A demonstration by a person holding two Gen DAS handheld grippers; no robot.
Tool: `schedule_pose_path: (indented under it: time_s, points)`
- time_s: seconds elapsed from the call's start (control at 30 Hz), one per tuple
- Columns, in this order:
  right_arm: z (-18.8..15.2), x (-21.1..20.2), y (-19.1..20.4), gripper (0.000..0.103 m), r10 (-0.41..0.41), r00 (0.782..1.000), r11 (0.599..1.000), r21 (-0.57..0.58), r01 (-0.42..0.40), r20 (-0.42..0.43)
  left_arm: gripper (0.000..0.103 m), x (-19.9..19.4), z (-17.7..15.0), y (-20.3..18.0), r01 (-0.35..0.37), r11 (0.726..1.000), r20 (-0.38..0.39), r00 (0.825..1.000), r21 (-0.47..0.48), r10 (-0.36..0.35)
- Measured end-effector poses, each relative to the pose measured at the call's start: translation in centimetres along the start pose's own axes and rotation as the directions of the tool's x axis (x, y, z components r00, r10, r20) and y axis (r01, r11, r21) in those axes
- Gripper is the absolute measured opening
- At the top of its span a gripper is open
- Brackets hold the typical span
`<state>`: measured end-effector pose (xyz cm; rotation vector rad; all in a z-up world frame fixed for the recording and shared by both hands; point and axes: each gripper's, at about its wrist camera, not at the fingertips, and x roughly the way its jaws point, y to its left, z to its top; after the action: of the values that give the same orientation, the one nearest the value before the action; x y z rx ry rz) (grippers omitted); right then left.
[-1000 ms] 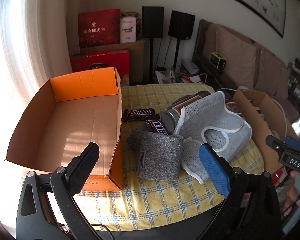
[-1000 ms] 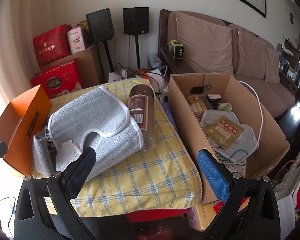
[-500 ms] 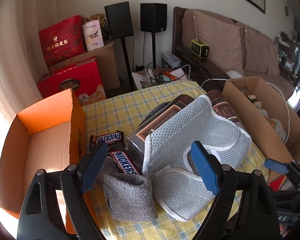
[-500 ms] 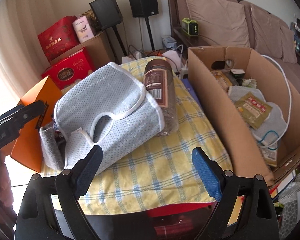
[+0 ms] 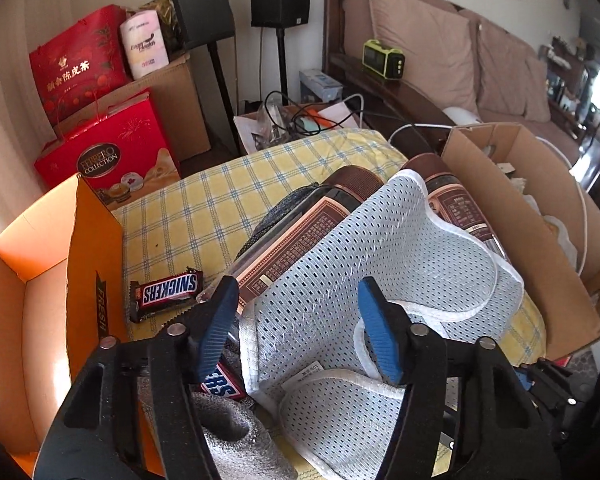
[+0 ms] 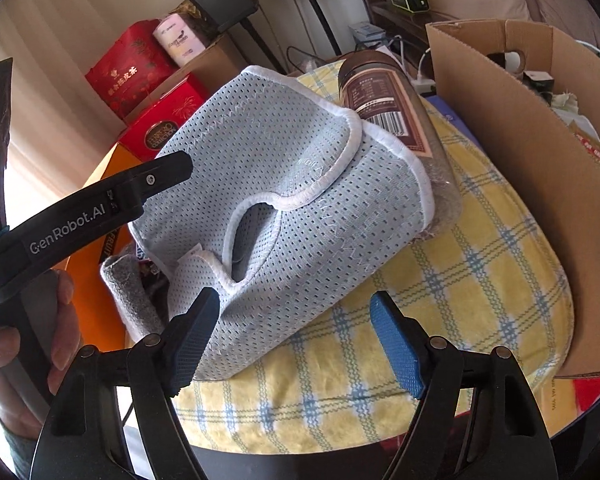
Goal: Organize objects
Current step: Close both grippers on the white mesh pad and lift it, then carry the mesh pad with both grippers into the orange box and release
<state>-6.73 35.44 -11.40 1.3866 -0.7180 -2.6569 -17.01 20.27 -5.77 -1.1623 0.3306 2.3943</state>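
A pale blue mesh pad (image 5: 380, 264) (image 6: 292, 168) lies draped over two brown jars (image 5: 300, 232) (image 6: 384, 104) on the yellow checked table (image 5: 204, 200). My left gripper (image 5: 298, 320) hangs over the pad's near left part. Its jaws are closing with mesh between them, and the pads are not pressing. My right gripper (image 6: 296, 340) is at the pad's near corner, also closing, with only its left pad at the fabric's edge. Two Snickers bars (image 5: 168, 292) and a grey felt sleeve (image 5: 236, 436) lie beside the pad.
An orange box (image 5: 40, 300) (image 6: 92, 300) stands open on the left. A brown carton (image 5: 540, 216) (image 6: 520, 152) full of items stands on the right. In the right wrist view a hand (image 6: 60, 320) holds the left gripper. Red gift bags, speakers and a sofa stand behind.
The left gripper swung right, from over the orange box to over the mesh pad. The right gripper sank closer to the pad's corner. Both pairs of jaws narrowed.
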Motion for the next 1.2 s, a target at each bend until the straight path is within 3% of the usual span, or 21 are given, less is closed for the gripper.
schedule_pose_path:
  time_s: [0.03, 0.1, 0.17, 0.2, 0.37, 0.77, 0.97, 1.2]
  points:
    - [0.1, 0.2, 0.0, 0.073, 0.005, 1.0, 1.0, 0.006, -0.005, -0.006, 0.049, 0.1, 0.0, 0.0, 0.001, 1.0, -0.003, 1.0, -0.003, -0.001]
    - [0.2, 0.4, 0.0, 0.057, 0.021, 1.0, 1.0, 0.015, -0.02, -0.01, 0.039, -0.1, -0.1, -0.2, -0.01, 1.0, 0.0, 1.0, 0.006, 0.01]
    - [0.2, 0.3, 0.2, 0.051, 0.015, 1.0, 1.0, 0.012, -0.015, 0.0, 0.032, -0.4, -0.2, -0.4, -0.012, 1.0, 0.002, 1.0, 0.014, 0.012]
    - [0.2, 0.2, 0.3, 0.05, 0.002, 1.0, 1.0, 0.006, -0.002, 0.007, 0.026, -0.6, -0.2, -0.4, -0.002, 1.0, 0.002, 1.0, 0.012, 0.002]
    - [0.3, -0.5, 0.8, 0.042, -0.021, 0.999, 1.0, -0.015, 0.021, 0.024, 0.016, -2.1, -0.3, -0.2, 0.051, 0.999, 0.009, 0.999, -0.005, -0.051]
    - [2.6, -5.1, 3.7, 0.029, -0.049, 0.987, 0.989, -0.132, 0.069, 0.151, 0.009, -8.6, 0.4, 1.3, 0.118, 0.992, 0.128, 0.986, -0.053, -0.11]
    - [4.8, -8.3, 7.3, 0.028, -0.046, 0.977, 0.972, -0.216, 0.092, 0.209, 0.009, -12.8, 1.3, 3.2, 0.101, 0.992, 0.209, 0.974, -0.077, -0.083]
    - [6.7, -9.2, 13.2, 0.028, 0.009, 0.98, 0.942, -0.329, 0.059, 0.2, 0.009, -15.9, 0.6, 7.9, 0.036, 0.988, 0.251, 0.968, -0.153, 0.004]
